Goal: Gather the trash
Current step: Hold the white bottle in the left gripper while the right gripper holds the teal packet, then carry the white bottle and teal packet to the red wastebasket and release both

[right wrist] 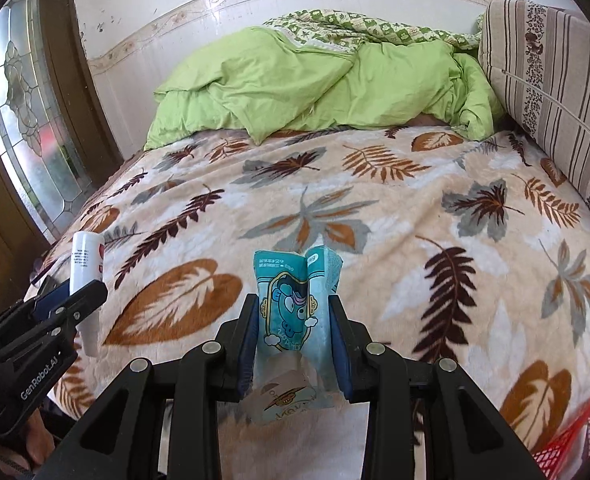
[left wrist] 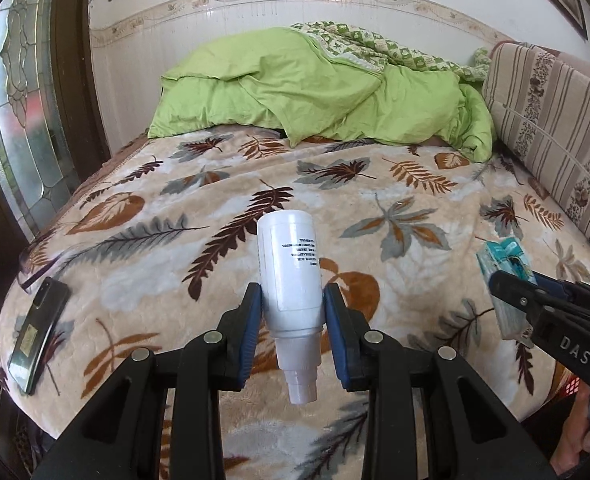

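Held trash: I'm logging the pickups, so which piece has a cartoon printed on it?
The teal packet in the right gripper; the left gripper's white bottle shows only text.

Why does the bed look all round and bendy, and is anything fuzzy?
Left wrist view: the fisheye lens bows the leaf blanket and darkens the corners; the white bottle is sharp, with daylight from the patterned glass door. Right wrist view: same bend; the teal wrapper is sharp, but the red mesh basket is smeared at the edge.
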The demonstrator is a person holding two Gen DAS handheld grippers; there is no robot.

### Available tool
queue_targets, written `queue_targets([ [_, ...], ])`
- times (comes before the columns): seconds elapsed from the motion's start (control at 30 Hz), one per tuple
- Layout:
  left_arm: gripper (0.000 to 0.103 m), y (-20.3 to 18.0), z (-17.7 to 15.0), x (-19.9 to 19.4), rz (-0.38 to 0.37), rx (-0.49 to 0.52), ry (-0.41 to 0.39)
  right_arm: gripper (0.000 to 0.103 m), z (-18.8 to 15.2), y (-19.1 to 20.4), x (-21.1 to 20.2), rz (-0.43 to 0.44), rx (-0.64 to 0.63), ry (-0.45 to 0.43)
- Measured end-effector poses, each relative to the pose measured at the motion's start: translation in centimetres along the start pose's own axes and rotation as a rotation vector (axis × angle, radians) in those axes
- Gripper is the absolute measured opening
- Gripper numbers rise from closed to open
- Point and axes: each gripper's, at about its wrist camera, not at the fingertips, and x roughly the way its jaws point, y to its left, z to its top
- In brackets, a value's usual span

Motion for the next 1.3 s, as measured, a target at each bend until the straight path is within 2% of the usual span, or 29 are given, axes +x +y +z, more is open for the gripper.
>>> queue_targets([
  [0.17, 0.029, 0.3, -0.3, 0.4, 0.018, -0.005, 0.001, 0.035, -0.3, -0.2, -0.4, -0.010, 0.000, -0.014],
  [1.1, 0.029, -0.9, -0.6, 1.9, 0.000, 0.024, 0.018, 0.035, 0.0, -1.3, 0.0, 0.008, 0.065, -0.005],
  [1.23, 0.029, -1.9, -0.4, 1.5, -0.033, 0.035, 0.021, 0.035, 0.1, -1.8, -1.0, 0.025, 0.096, -0.013],
  [1.3, 0.029, -2.7, -0.2, 0.8, -0.092, 0.043, 0.024, 0.035, 0.1, -2.6, -2.5, 0.044, 0.132, -0.026],
])
